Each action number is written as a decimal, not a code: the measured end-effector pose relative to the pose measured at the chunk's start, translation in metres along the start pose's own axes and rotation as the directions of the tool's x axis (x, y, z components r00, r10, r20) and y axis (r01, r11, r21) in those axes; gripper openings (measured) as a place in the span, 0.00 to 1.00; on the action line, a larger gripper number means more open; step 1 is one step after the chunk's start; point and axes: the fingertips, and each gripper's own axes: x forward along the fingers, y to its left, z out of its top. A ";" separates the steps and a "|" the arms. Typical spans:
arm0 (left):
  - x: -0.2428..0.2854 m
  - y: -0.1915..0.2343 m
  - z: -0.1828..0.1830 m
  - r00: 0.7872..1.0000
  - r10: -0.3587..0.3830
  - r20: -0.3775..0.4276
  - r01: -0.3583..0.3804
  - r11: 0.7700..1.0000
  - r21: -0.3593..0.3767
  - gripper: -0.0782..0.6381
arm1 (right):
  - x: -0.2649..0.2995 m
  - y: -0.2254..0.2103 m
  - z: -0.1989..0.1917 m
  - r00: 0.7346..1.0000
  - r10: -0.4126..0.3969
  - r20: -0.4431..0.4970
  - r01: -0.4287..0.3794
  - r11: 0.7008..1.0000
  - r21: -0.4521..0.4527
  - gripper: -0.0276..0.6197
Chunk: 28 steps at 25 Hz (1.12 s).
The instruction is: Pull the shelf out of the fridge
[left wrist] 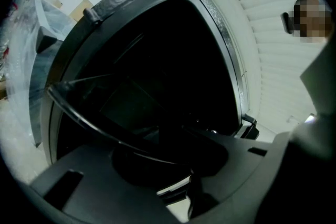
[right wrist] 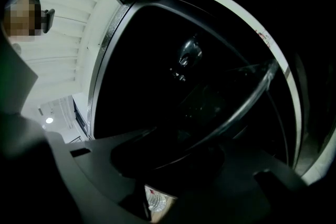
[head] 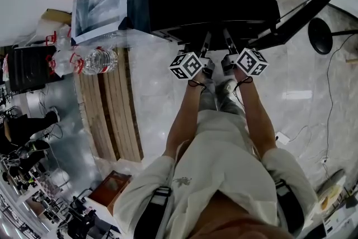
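Both arms stretched forward, side by side. Left tool and right tool near level, jaws clamped on shelf edge.

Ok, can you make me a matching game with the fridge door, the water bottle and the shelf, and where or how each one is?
Things:
1. fridge door
2. water bottle
3. shelf

Where or how:
A. clamped at its clear front edge by the left gripper and the right gripper
B. swung open, on the right
C. on the left, by the wooden slats

Pairs: 1-B, 2-C, 3-A
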 end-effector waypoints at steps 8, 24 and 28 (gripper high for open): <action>-0.013 -0.009 -0.003 1.000 -0.002 0.015 0.002 1.000 0.005 0.31 | -0.013 0.009 -0.001 0.999 0.034 -0.011 -0.034 0.999 0.000 0.23; -0.039 -0.024 -0.009 1.000 0.001 0.030 -0.001 1.000 0.009 0.31 | -0.037 0.024 -0.009 0.997 0.076 -0.031 -0.075 0.997 0.011 0.22; -0.045 -0.028 -0.012 1.000 0.001 0.025 -0.001 1.000 0.008 0.31 | -0.045 0.027 -0.011 0.996 0.076 -0.037 -0.076 0.997 0.015 0.22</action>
